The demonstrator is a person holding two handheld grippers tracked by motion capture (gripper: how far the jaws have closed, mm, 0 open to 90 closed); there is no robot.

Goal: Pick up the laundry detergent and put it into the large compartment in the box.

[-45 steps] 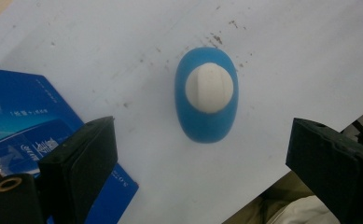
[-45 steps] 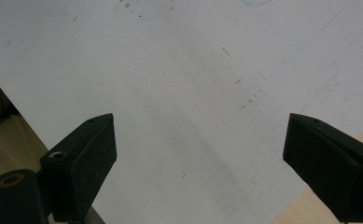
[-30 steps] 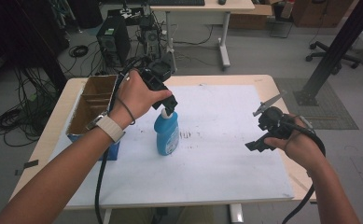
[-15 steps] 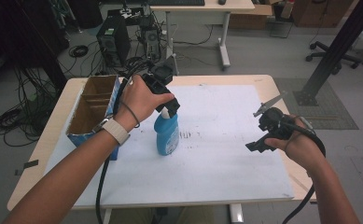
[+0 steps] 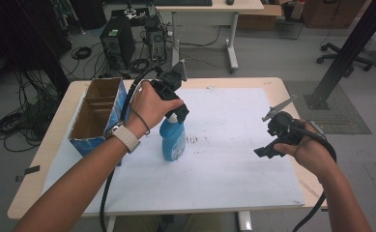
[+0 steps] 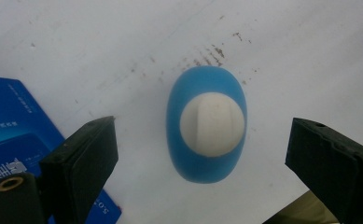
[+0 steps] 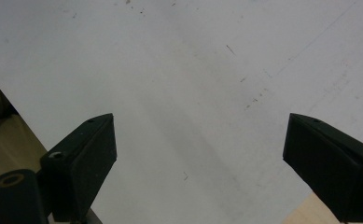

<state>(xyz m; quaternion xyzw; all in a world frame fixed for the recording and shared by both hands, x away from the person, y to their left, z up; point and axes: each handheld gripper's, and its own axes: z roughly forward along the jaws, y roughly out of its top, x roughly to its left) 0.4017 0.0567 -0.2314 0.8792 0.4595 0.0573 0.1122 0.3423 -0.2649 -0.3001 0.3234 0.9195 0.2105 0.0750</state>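
Observation:
A blue spray-type bottle (image 5: pixel 173 141) with a white cap stands upright on the white sheet (image 5: pixel 224 159), left of centre. My left gripper (image 5: pixel 179 115) hovers right over its top, pointing down. In the left gripper view the bottle (image 6: pixel 207 123) is seen from above between the two wide-apart jaws of that gripper (image 6: pixel 202 128), which touch nothing. My right gripper (image 5: pixel 264 152) is held low over the sheet's right side, well away from the bottle. In the right gripper view it (image 7: pixel 200 121) is open above bare white sheet.
An open cardboard box (image 5: pixel 97 116) with blue sides stands at the table's left, close to the bottle; its blue side (image 6: pixel 11 140) appears beside my left jaw. The wooden table edge (image 7: pixel 310 212) lies just past my right gripper. Desks, computers and cables stand beyond the table.
The left hand and forearm have shifted slightly to the right above the bottle. The right gripper has stayed where it was.

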